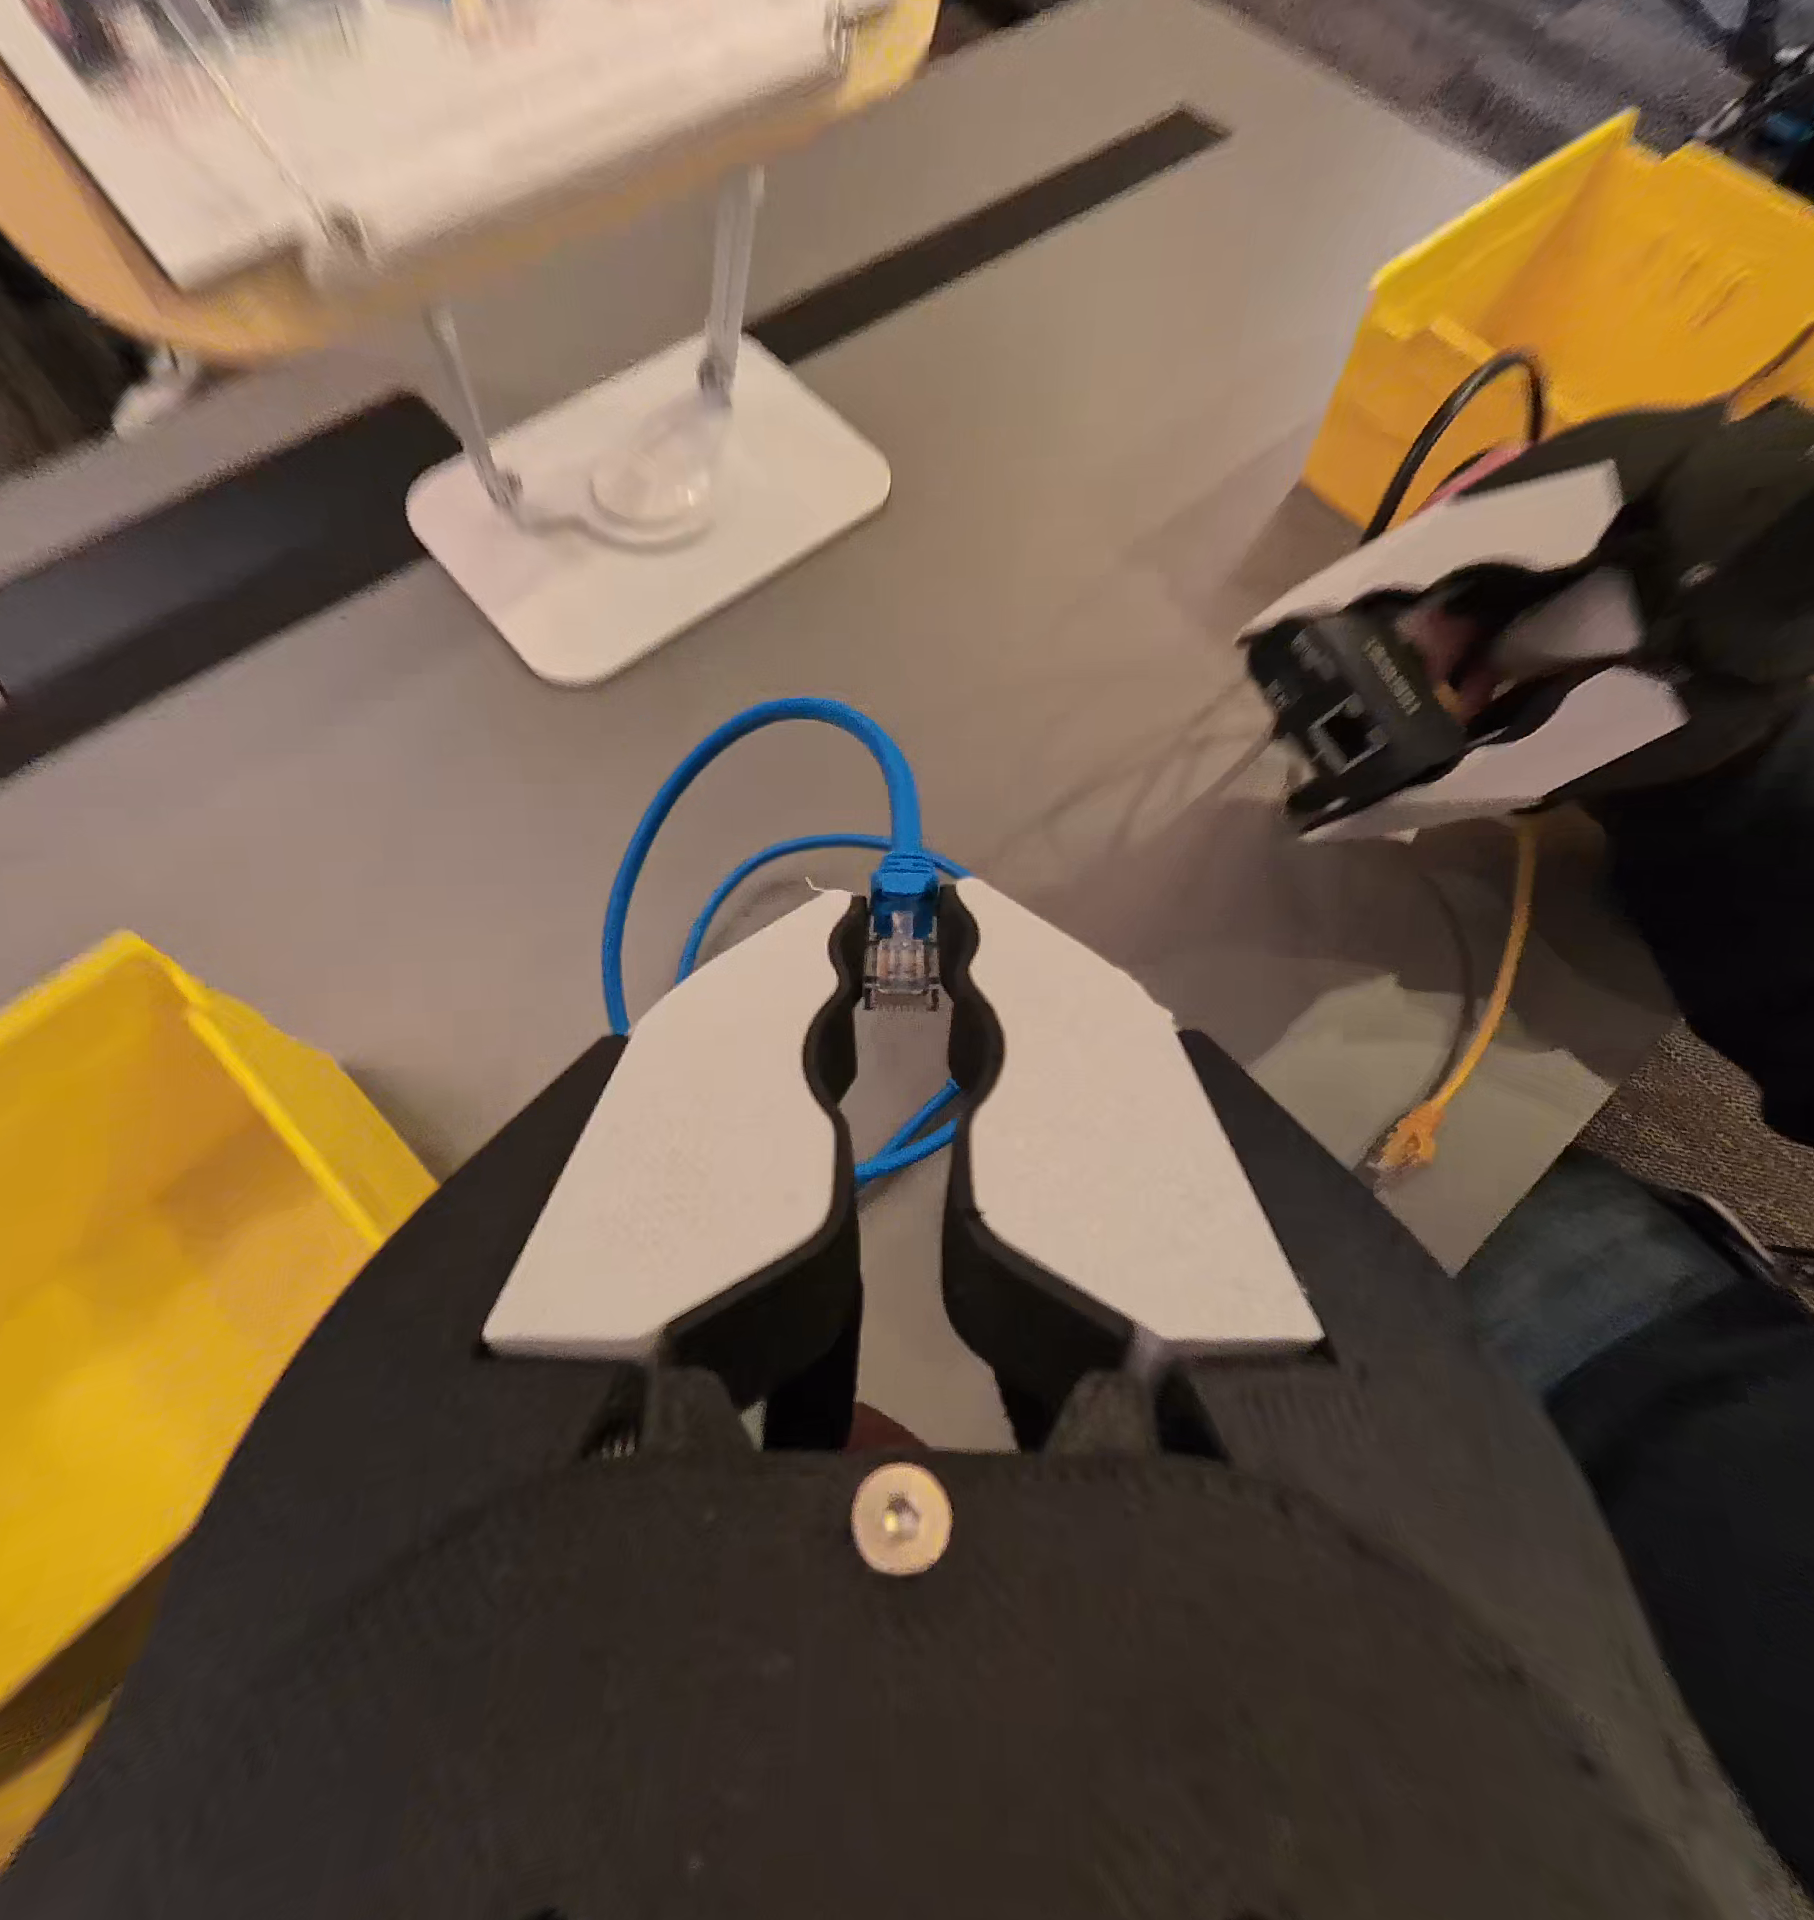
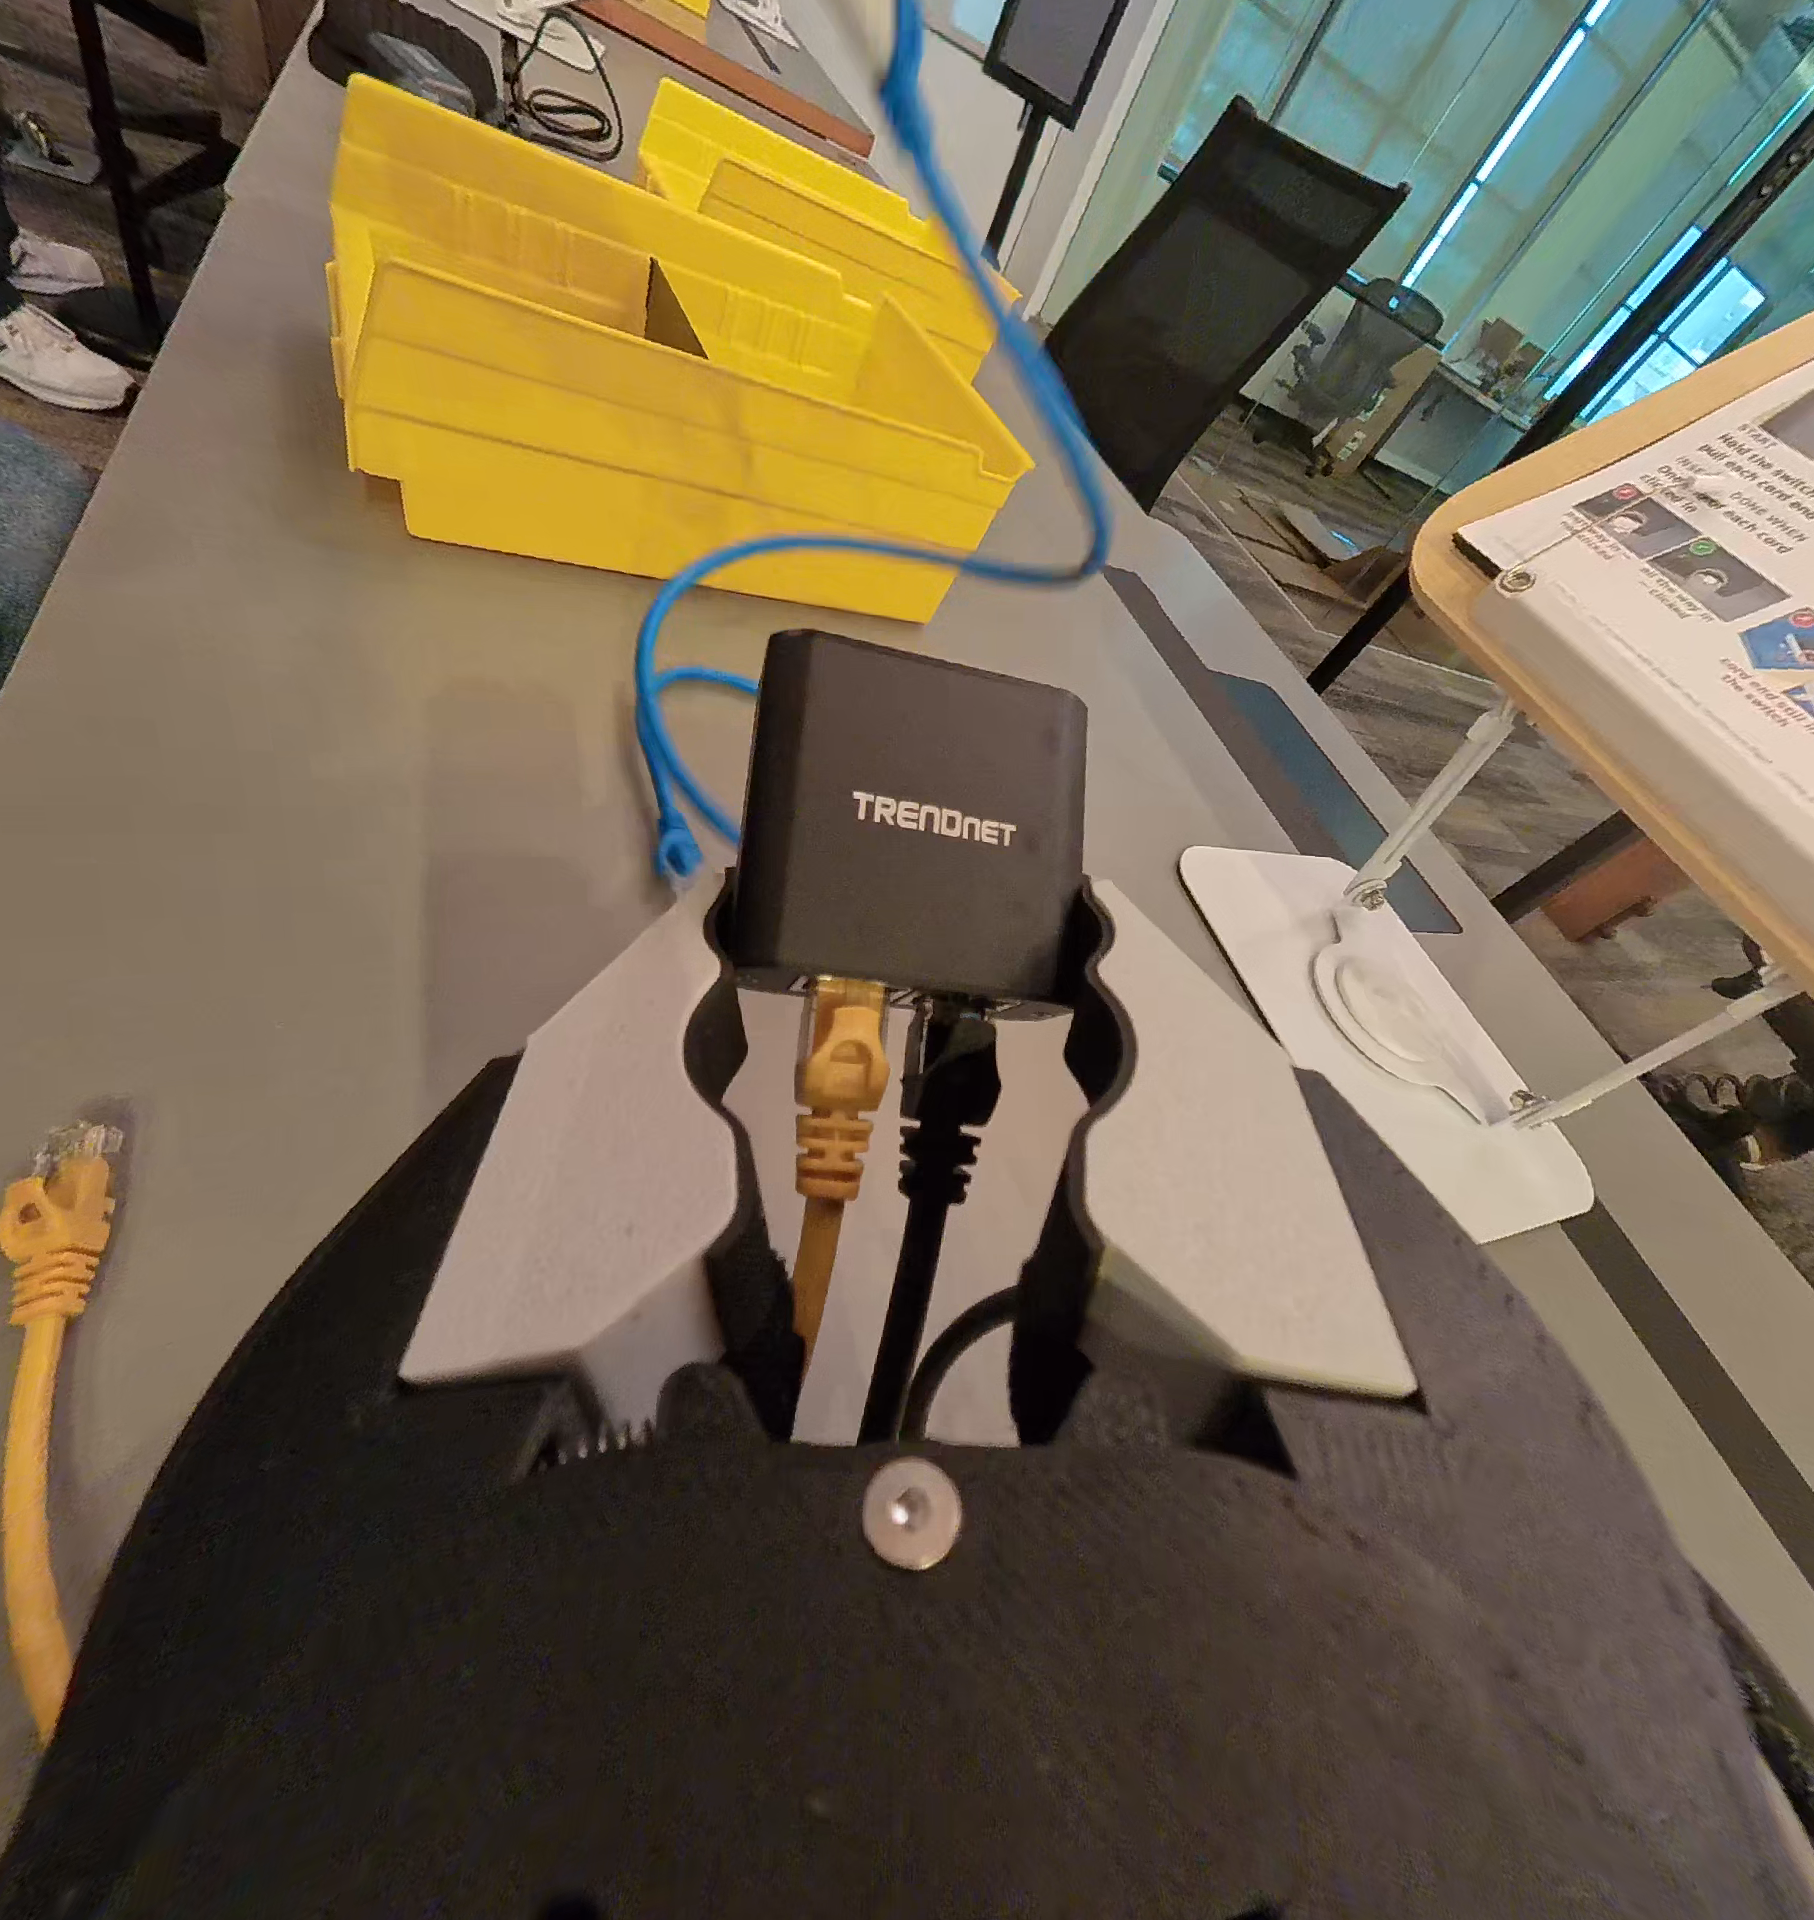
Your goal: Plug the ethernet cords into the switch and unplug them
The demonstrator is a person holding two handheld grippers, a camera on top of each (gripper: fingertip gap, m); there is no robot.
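Observation:
My left gripper (image 1: 903, 914) is shut on the clear plug of a blue ethernet cord (image 1: 901, 951), and the plug's end points back at the camera. The cord loops (image 1: 674, 821) over the grey table behind it. My right gripper (image 2: 908, 904) is shut on a small black switch (image 2: 913, 790) and holds it above the table. A yellow cord (image 2: 843, 1070) and a black cord (image 2: 942, 1122) are plugged into the side of the switch facing the camera. The yellow cord's other plug (image 2: 61, 1195) lies loose at the left. The left wrist view shows the right gripper (image 1: 1287, 727) with the switch (image 1: 1344, 717) at the right, an open port facing me.
Yellow bins stand on the table (image 2: 622, 416), with more at both sides in the left wrist view (image 1: 103, 1195) (image 1: 1609, 291). An instruction sheet on a stand (image 2: 1692, 582) with a white base (image 2: 1287, 914) sits at the right. The blue cord hangs across the right wrist view (image 2: 996, 312), and its far plug (image 2: 674, 831) rests on the table. The gap from one gripper's tips to the other's is roughly 15 centimetres.

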